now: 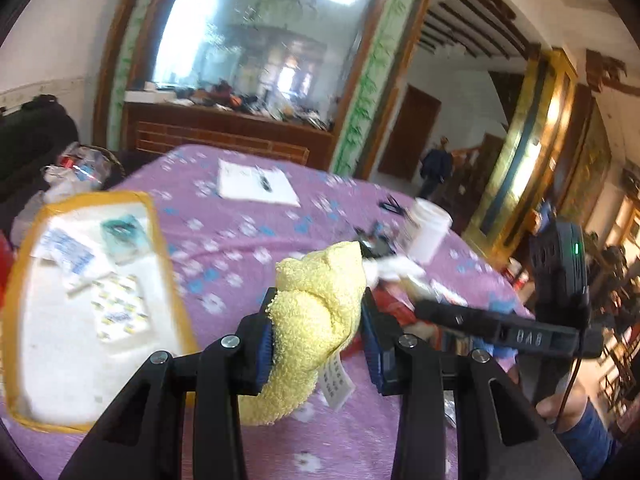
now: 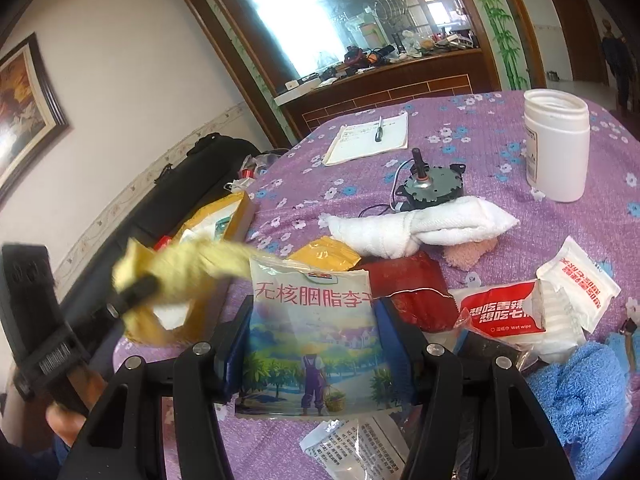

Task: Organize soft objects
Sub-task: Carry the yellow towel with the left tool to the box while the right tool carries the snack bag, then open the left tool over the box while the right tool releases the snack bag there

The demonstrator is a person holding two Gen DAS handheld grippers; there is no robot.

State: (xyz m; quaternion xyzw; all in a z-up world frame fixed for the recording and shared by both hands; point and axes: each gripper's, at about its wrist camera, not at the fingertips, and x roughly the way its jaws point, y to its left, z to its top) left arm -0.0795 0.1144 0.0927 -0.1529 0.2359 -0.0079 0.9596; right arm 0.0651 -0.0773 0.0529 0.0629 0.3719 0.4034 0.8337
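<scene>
My left gripper point(image 1: 318, 326) is shut on a yellow knotted towel point(image 1: 316, 304) and holds it above the purple flowered tablecloth point(image 1: 240, 240). The towel also shows blurred in the right wrist view point(image 2: 188, 268), at the left over the yellow-rimmed box point(image 2: 228, 220). My right gripper point(image 2: 312, 344) is shut on a snack bag with Chinese print point(image 2: 312, 332). A white knotted towel point(image 2: 416, 228), a pink cloth point(image 2: 468, 254) and a blue towel point(image 2: 580, 392) lie on the table.
The yellow-rimmed box point(image 1: 24, 264) at the left holds small packets. A white jar point(image 2: 558, 148), a small motor point(image 2: 428, 184), a notepad with a pen point(image 2: 368, 136), a red bag point(image 2: 420, 292) and wet-wipe packets point(image 2: 504, 308) lie around.
</scene>
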